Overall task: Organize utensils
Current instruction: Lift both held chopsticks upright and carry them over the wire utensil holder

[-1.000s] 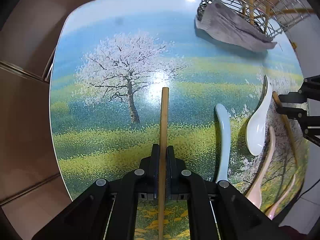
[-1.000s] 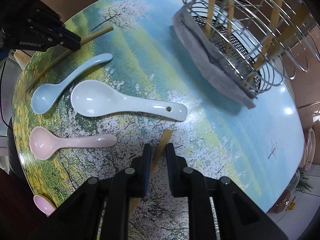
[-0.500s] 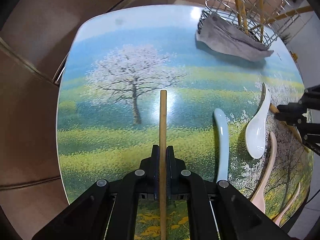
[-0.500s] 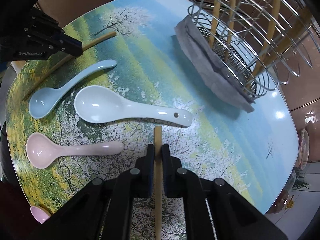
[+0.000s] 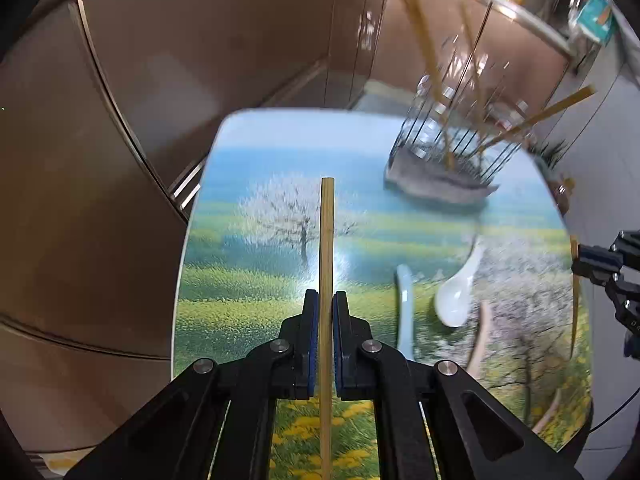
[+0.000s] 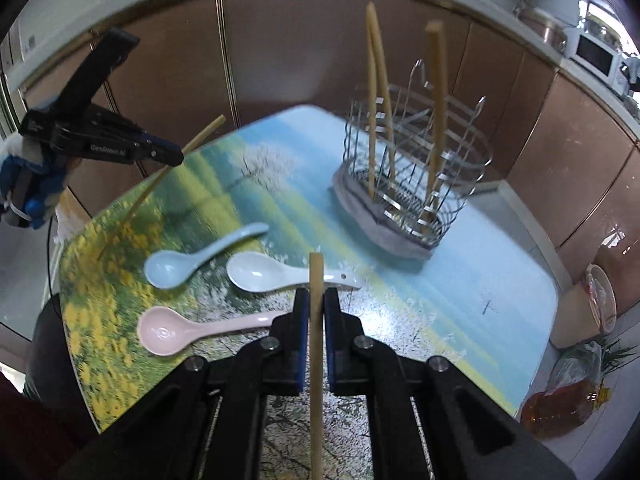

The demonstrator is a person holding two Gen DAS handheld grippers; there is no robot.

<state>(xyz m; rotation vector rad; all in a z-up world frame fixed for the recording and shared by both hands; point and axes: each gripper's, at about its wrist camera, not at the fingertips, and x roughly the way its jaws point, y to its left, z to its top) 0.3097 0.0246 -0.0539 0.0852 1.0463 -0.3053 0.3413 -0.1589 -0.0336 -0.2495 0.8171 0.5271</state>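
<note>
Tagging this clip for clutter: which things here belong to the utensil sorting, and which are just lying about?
Belongs to the job:
- chopstick in the left tongs
- chopstick in the right tongs
- wire utensil basket with chopsticks standing in it
- blue spoon, white spoon, pink spoon on the table

Lying about:
- grey cloth under the basket
- amber bottle on the floor

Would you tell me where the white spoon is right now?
In the right wrist view the white spoon lies on the table, between the blue spoon and pink spoon.
</note>
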